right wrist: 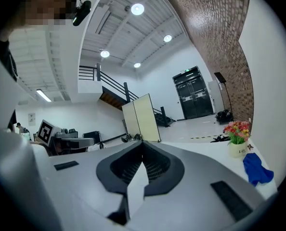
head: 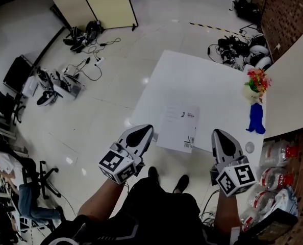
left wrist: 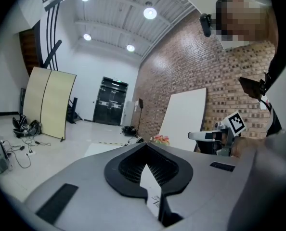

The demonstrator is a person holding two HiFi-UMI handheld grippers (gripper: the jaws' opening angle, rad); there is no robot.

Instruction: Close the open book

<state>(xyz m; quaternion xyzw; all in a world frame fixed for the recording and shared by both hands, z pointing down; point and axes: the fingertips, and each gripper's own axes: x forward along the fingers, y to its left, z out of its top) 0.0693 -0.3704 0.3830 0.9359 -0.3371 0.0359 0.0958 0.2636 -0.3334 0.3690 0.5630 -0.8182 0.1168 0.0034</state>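
We hold both tongs clenched on nothing, the left gripper (head: pixel 140 132) and right gripper (head: pixel 221 137) poised over the near edge of the white rectangular table (head: pixel 202 75). The thin white book (head: pixel 178 127) lies flat between them (barcoded cover up). A white vase of red-and-yellow flowers (head: pixel 255 83) stands at its two o'clock and a crumpled blue cloth (head: pixel 256 119) lies at its three.

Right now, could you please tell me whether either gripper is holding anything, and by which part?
Nothing is held. The left gripper and the right gripper are both shut and empty; the book lies free on the table.
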